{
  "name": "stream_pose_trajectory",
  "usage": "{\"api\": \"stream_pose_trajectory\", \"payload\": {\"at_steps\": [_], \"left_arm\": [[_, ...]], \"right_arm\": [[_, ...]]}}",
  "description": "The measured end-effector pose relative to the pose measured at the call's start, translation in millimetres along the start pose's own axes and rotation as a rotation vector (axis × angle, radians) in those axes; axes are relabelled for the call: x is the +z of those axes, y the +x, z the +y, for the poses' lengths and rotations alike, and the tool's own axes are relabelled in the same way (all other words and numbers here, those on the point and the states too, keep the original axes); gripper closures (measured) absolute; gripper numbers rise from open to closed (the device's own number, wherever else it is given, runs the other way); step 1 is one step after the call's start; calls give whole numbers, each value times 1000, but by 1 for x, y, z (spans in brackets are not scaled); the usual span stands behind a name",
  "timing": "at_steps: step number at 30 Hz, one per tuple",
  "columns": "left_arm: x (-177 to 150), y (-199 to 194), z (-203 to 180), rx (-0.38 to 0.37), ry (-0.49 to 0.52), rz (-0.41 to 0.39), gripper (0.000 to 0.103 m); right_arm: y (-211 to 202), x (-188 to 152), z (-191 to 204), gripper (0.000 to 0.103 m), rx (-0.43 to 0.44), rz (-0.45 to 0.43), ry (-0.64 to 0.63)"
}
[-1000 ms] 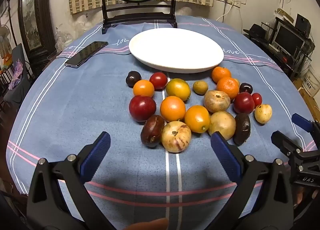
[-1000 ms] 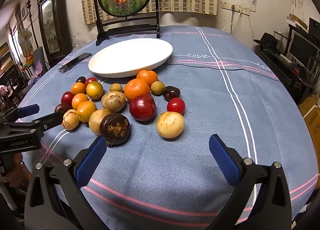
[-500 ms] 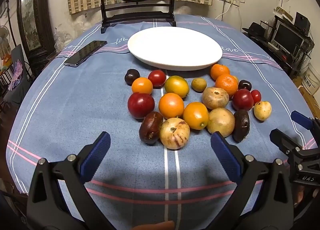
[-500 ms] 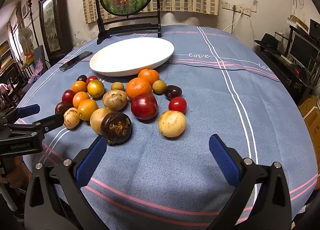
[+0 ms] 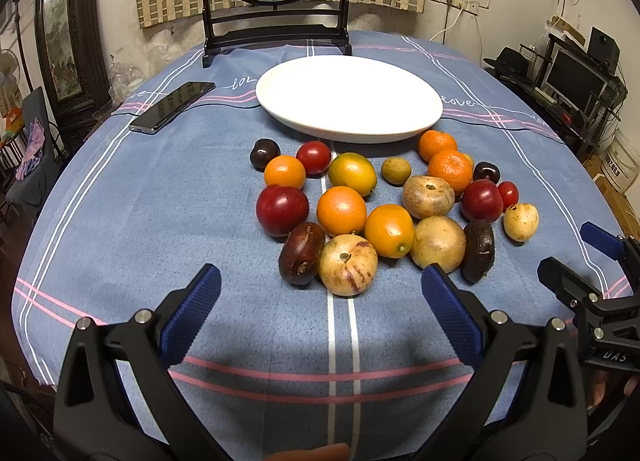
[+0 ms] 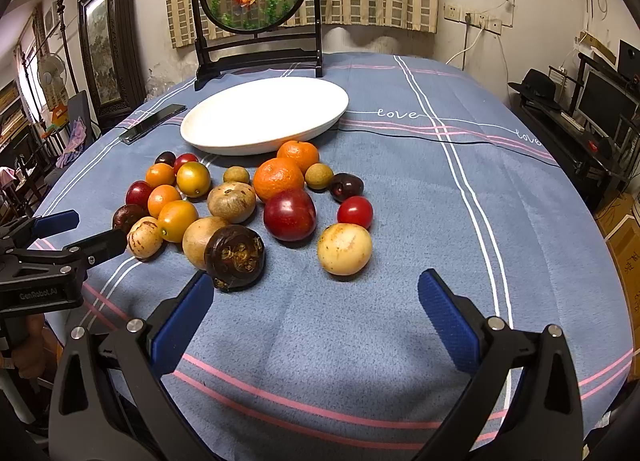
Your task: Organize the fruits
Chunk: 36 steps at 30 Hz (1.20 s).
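Observation:
Several fruits lie in a cluster on the blue tablecloth: oranges, a red plum, a pale striped fruit, a dark brown fruit, a yellow fruit and a cherry tomato. An empty white plate sits behind them; it also shows in the right wrist view. My left gripper is open and empty, just short of the striped fruit. My right gripper is open and empty, in front of the yellow fruit.
A black phone lies left of the plate. A round framed goldfish screen stands at the table's far edge. The round table's edges drop off left and right. A desk with monitors stands at the right.
Both grippers have risen a little and tilted up, so the room beyond the table shows more. The fruits and plate have not moved. Both grippers stay open.

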<state>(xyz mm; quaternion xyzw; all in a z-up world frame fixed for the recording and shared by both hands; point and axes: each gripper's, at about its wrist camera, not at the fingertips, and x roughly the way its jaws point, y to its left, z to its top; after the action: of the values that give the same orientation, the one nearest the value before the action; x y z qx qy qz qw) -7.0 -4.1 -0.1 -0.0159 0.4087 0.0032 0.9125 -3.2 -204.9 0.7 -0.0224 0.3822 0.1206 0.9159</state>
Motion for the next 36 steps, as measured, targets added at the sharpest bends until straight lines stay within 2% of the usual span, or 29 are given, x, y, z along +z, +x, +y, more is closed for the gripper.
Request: {"api": "stream_pose_trajectory", "payload": {"at_steps": [36], "left_arm": [[-2, 6, 0, -8, 3, 19, 2]], "right_arm": [[7, -2, 1, 1, 2, 18, -6]]}}
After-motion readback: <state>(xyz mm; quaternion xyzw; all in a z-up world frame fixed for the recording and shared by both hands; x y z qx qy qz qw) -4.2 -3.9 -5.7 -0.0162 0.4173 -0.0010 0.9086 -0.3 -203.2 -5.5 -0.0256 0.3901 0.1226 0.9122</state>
